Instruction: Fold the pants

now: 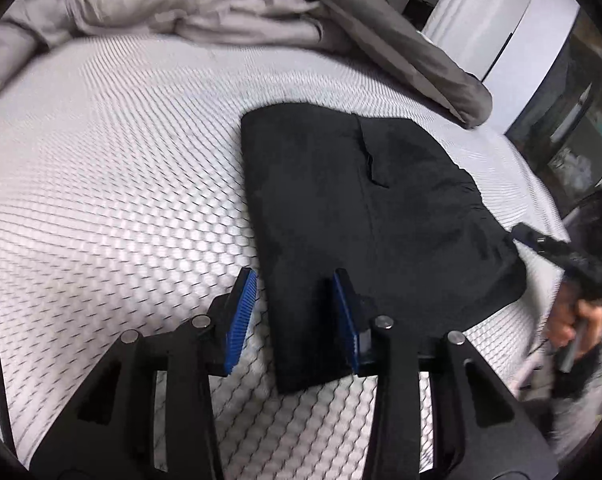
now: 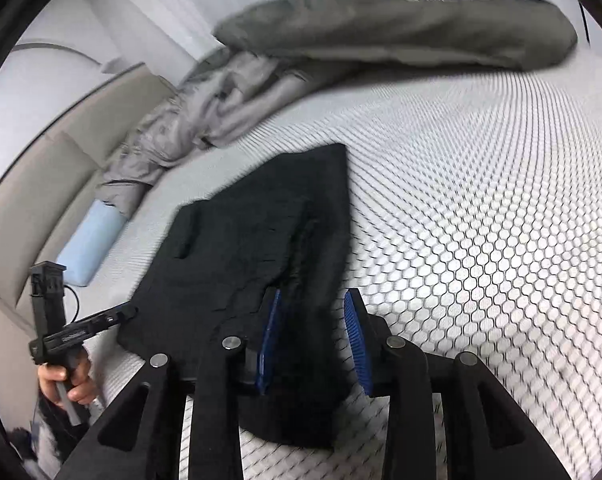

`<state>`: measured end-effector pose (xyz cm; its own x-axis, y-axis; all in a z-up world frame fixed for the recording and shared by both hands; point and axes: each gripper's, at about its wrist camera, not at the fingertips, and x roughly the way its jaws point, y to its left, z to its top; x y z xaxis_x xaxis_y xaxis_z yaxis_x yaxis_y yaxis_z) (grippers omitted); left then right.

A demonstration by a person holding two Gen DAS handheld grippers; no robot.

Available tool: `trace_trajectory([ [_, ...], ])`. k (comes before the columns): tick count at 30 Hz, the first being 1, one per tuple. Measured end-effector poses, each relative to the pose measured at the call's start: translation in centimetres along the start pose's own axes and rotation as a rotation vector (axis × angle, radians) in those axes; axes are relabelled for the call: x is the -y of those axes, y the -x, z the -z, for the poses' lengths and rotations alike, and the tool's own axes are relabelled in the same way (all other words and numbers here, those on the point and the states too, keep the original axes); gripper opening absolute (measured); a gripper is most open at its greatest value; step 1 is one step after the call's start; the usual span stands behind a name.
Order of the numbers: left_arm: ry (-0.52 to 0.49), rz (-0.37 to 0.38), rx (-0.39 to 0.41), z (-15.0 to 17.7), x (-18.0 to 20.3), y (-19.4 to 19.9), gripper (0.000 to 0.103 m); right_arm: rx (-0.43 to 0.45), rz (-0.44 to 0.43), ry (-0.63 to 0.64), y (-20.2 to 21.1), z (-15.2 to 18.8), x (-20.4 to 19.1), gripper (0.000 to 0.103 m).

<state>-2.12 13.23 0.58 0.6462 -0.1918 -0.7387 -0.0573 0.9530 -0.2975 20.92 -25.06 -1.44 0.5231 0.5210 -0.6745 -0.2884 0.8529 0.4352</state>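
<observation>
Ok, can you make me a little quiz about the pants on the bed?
1. True or false: the black pants lie folded on the bed.
2. What colour are the pads on the left tongs? A red, B blue, C green.
3. Fill in: the bed's cover is patterned with little ____.

Key: 1 true; 2 B; 3 hexagons.

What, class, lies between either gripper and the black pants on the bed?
Nothing visible. The left gripper and right gripper each hang directly over a near edge of the pants, jaws apart, no other item between.
</observation>
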Motion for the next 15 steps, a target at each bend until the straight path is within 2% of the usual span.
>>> trace_trajectory([
  [3, -0.023, -0.020, 0.035, 0.8, 1.8, 1.4, 0.053, -0.023, -0.045, 0.074, -0.2, 0.5, -2.3, 0.034],
  [5, -0.056, -0.027, 0.034, 1.5, 3.1, 1.1, 0.053, -0.074, -0.023, 0.140, -2.2, 0.9, -3.7, 0.034],
  [8, -0.116, -0.077, -0.001, 2.2, 4.0, -0.1, 0.056, -0.118, 0.120, 0.254, -4.6, 1.2, -4.7, 0.034],
  [13, -0.070, -0.074, 0.018, 2.8, 3.9, -0.1, 0.060, -0.077, 0.236, 0.291, -2.4, 1.8, -3.6, 0.037],
  [15, -0.079, -0.095, 0.047, 3.1, 3.9, 1.2, 0.060, -0.072, 0.209, 0.272, -1.4, 2.0, -3.2, 0.047],
])
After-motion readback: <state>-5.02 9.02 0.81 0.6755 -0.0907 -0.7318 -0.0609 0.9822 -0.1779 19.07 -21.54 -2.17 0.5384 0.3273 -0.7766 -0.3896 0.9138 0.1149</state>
